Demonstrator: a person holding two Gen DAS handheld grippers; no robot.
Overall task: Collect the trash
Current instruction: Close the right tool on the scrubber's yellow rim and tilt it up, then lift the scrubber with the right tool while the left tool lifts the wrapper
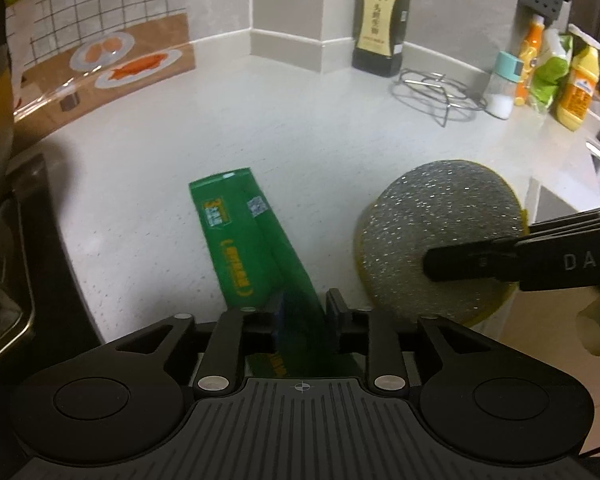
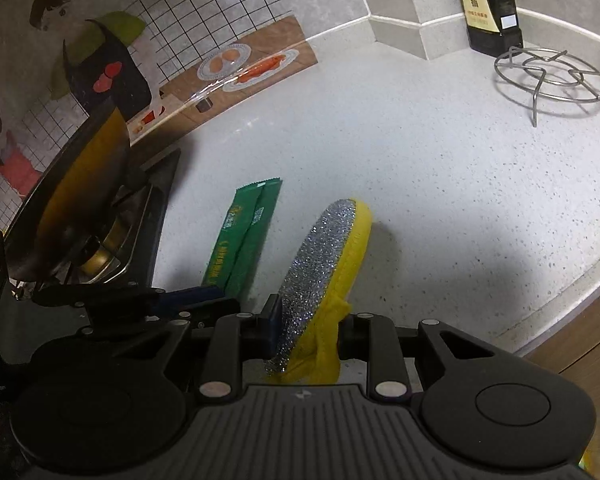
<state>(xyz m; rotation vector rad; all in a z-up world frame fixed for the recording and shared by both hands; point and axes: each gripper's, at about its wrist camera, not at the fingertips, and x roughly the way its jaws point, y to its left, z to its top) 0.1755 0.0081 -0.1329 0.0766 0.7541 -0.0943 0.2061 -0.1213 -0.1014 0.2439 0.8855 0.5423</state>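
A green snack wrapper (image 1: 244,240) is pinched at its near end by my left gripper (image 1: 300,312), which is shut on it above the white counter (image 1: 300,120). The wrapper also shows in the right wrist view (image 2: 248,236). My right gripper (image 2: 308,328) is shut on a round scouring sponge (image 2: 324,264), silver on one face and yellow on the other, held on edge. In the left wrist view the sponge (image 1: 432,232) sits right of the wrapper with the right gripper's fingers (image 1: 500,264) across it.
A stove with a pan (image 2: 72,200) stands at the left. A soy sauce bottle (image 1: 380,20), a wire trivet (image 1: 440,92), a shaker and cleaning bottles (image 1: 576,84) line the back right. The sink edge (image 1: 596,156) is at the right.
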